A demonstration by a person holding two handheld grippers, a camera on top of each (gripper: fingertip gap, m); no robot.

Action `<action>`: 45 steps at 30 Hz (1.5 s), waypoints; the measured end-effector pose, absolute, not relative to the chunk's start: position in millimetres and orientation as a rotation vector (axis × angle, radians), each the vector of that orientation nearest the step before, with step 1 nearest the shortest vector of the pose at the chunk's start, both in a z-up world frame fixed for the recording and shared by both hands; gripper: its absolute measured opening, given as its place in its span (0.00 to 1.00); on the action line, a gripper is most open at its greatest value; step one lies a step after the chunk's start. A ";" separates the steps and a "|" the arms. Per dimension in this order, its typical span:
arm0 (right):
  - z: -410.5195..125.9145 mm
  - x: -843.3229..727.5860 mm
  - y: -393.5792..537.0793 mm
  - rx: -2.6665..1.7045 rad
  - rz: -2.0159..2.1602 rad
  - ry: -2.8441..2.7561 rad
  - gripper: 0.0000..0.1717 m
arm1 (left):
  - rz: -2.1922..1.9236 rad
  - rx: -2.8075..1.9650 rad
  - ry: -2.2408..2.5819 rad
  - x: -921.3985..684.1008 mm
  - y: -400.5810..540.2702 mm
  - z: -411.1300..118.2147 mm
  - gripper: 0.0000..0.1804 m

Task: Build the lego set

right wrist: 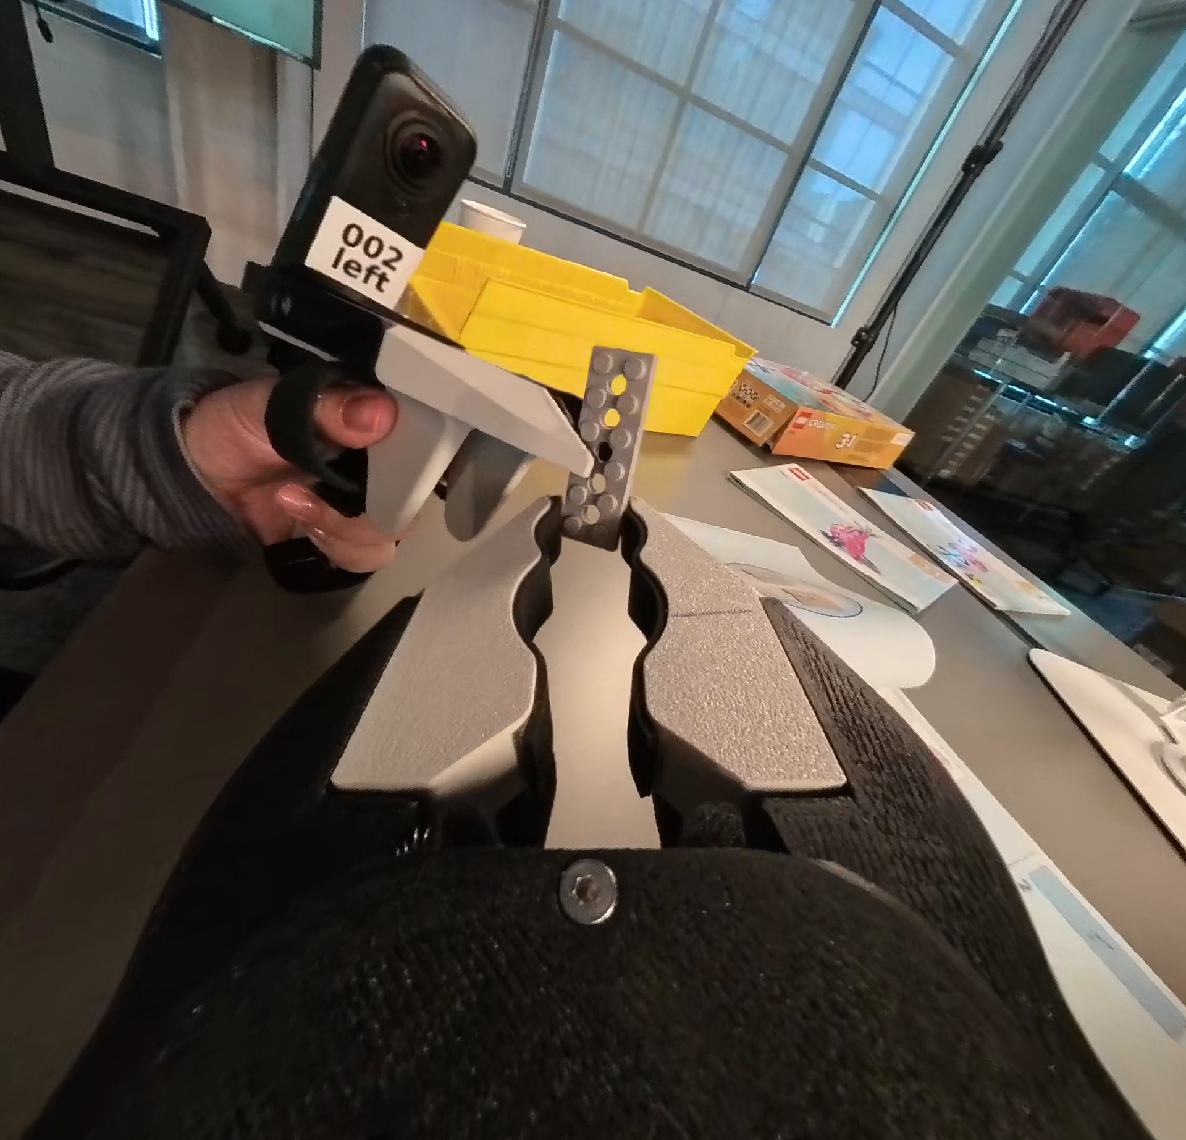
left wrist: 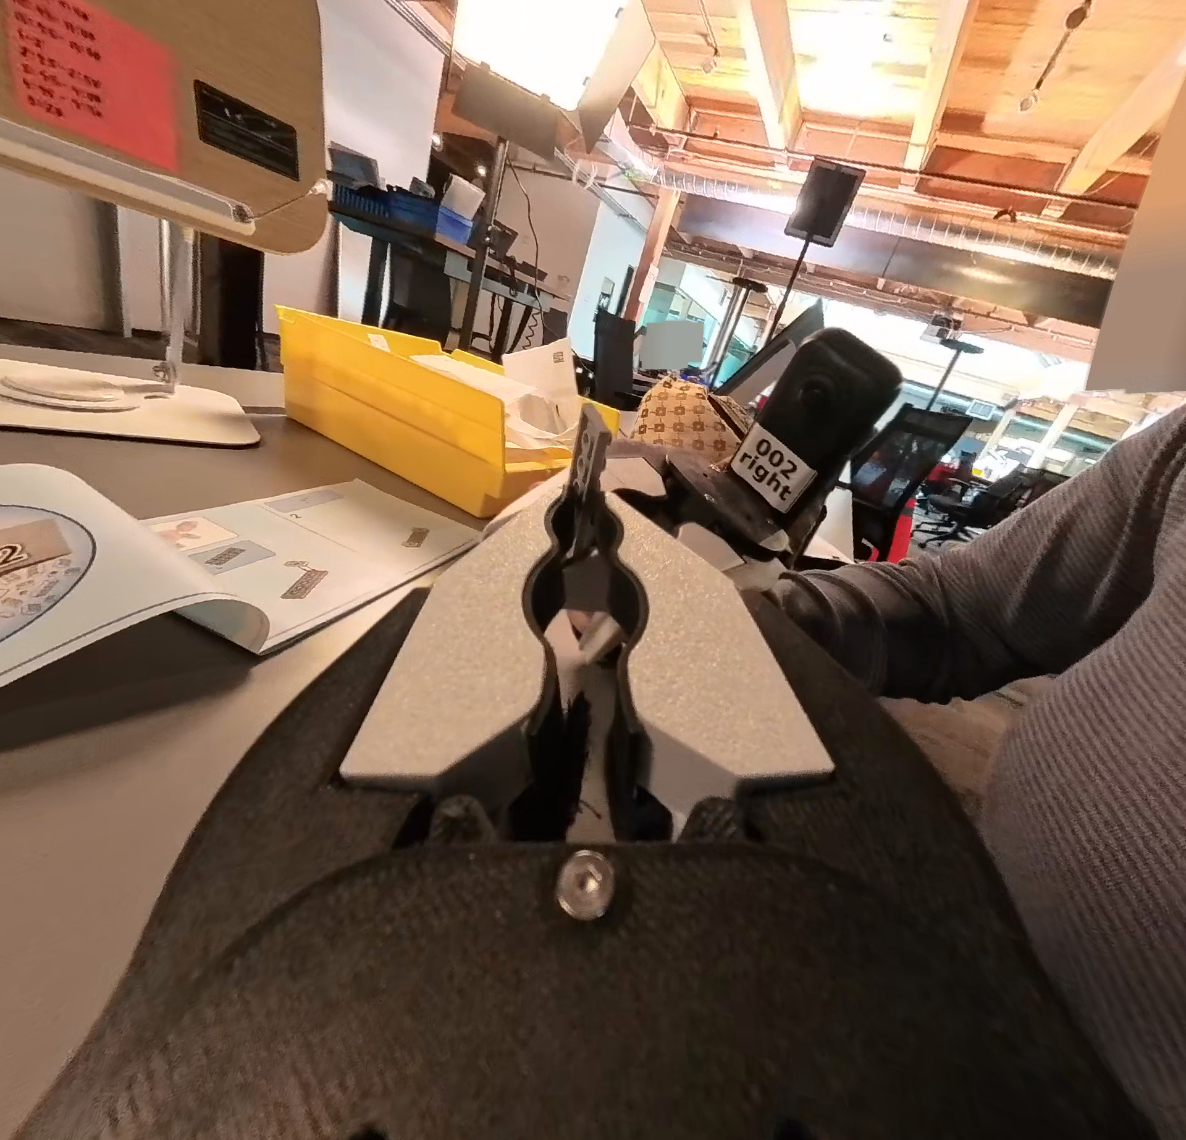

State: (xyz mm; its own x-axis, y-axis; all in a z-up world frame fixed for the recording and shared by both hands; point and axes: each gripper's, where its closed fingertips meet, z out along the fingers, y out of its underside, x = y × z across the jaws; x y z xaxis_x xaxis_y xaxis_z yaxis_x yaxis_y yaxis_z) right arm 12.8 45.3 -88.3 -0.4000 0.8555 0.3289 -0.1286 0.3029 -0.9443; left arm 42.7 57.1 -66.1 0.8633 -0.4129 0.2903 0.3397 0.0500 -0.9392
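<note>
Your left gripper was clamped on a grey studded plate, its fingers pinching the flat faces about mid-length, so the plate stood nearly upright with its long axis running up and slightly away from you. Your right gripper came at it from below: the plate's lower end sat between your right fingertips, the jaws narrowed around its two long edges. Whether both pads truly pressed on it I cannot tell; they looked touching or just beside. So the plate lay straight ahead of the right gripper, end-on, and crosswise to the left one, with both grippers meeting at the same piece, well above the worktop.

Behind the plate stood a yellow bin with paper in it. To your right lay an orange toy box and two closed booklets, and an open booklet lay beside the bin, under the grippers. A white lamp base sat at the worktop's edge. Your sleeved arm reached across from the right. The room was an open office with large windows and wooden ceiling beams.
</note>
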 end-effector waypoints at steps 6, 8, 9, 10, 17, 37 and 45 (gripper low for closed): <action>-89.1 10.1 50.5 -0.686 1.195 -1.604 0.08 | -0.493 -1.428 0.051 38.0 58.0 -67.6 0.02; -88.9 9.0 55.1 -0.672 1.134 -1.591 0.08 | -0.452 -1.432 0.036 33.8 58.3 -67.5 0.03; -89.6 8.6 56.7 -0.658 1.103 -1.592 0.08 | -0.427 -1.427 0.032 32.1 58.0 -66.3 0.08; -91.0 8.4 57.1 -0.645 1.081 -1.598 0.08 | -0.404 -1.421 0.037 31.6 57.5 -65.3 0.12; -95.1 8.0 54.4 -0.605 1.028 -1.613 0.08 | -0.251 -1.437 0.113 36.1 57.3 -65.3 0.06; -45.4 23.7 151.6 -0.760 1.110 -1.122 0.27 | 0.146 -1.663 0.082 3.3 70.1 -92.7 0.02; -46.6 23.4 164.9 -0.819 1.112 -1.087 0.22 | 0.956 -2.019 0.678 -10.7 77.0 -162.6 0.02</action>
